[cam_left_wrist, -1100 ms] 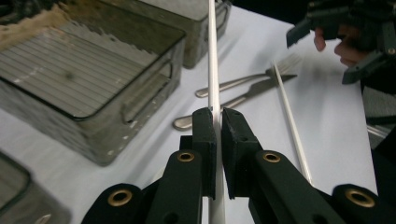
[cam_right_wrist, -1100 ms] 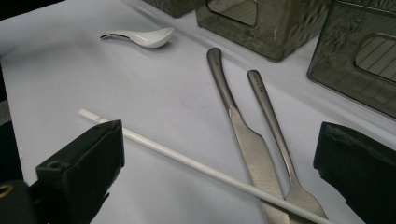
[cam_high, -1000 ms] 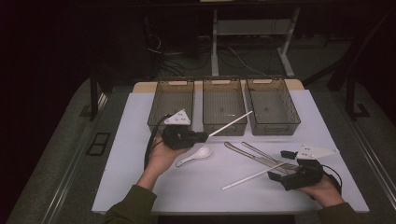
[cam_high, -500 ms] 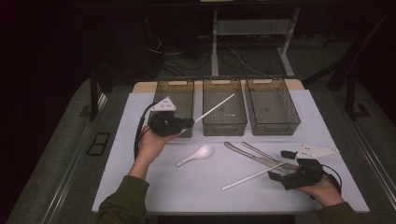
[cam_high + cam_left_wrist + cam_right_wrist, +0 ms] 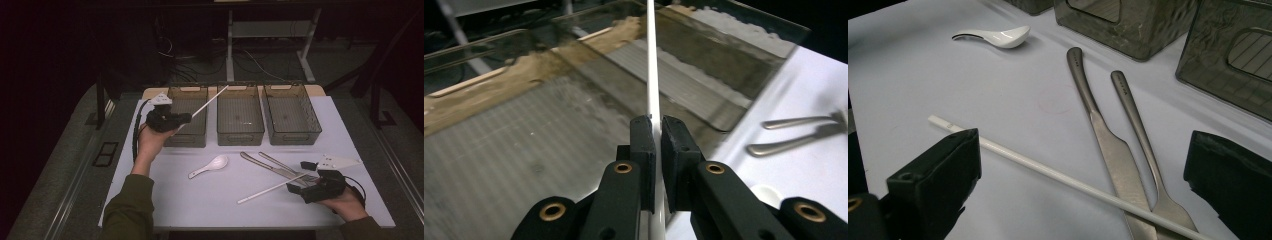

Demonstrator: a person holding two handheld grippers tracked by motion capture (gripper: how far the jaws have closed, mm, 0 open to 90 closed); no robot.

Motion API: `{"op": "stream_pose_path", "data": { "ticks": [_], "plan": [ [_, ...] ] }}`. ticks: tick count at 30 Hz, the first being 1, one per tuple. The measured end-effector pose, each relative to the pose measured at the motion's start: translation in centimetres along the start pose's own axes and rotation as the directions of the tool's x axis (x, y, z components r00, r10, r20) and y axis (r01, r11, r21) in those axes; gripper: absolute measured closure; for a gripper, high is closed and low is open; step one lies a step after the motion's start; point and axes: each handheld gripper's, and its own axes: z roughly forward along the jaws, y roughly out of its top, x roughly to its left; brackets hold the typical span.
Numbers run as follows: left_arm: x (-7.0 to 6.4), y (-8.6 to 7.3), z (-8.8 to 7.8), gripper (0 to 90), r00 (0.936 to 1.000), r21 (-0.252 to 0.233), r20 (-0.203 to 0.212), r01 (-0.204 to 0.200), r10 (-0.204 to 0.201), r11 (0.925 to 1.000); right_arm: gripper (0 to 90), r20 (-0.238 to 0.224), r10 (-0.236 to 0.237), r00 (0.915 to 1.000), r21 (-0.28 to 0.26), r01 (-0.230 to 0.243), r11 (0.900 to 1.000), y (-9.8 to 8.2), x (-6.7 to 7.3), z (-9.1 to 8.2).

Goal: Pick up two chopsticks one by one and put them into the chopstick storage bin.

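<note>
My left gripper (image 5: 188,118) is shut on a long white chopstick (image 5: 210,102), held above the leftmost of three dark see-through bins (image 5: 187,135). The stick slants up toward the back right. In the left gripper view the pads (image 5: 644,145) pinch the chopstick (image 5: 651,60) over the bin's ribbed floor (image 5: 514,145). My right gripper (image 5: 301,177) rests open at the front right of the table. A second white chopstick (image 5: 1048,172) lies on the table between its wide-apart jaws, crossing a steel knife (image 5: 1098,120) and fork (image 5: 1138,120).
A white ceramic spoon (image 5: 210,166) lies mid-table in front of the bins. The middle bin (image 5: 240,127) and right bin (image 5: 292,125) stand along the back of the white tabletop (image 5: 200,205). The knife (image 5: 265,165) and fork (image 5: 282,166) lie beside the right hand.
The left hand has carried its chopstick from just above the spoon back and to the left, over the left bin. The right hand has stayed put.
</note>
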Motion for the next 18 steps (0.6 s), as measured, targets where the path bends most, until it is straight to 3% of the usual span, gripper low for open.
{"op": "stream_pose_path", "data": {
  "ticks": [7, 18],
  "plan": [
    [3.3, -0.1, -0.5, 83.5, 0.9947, 0.014, -0.084, 0.061, -0.060, 0.9980, 1.9, 0.001, 0.001, 1.0000, -0.001, -0.001, 1.000, 0.0, 0.0, 0.0],
    [5.0, -1.0, 0.0, 83.5, 0.9806, 0.066, -0.160, 0.125, -0.113, 0.9900, 1.9, 0.002, 0.002, 1.0000, 0.001, -0.002, 1.000, 0.0, -0.1, 0.0]
  ]
}}
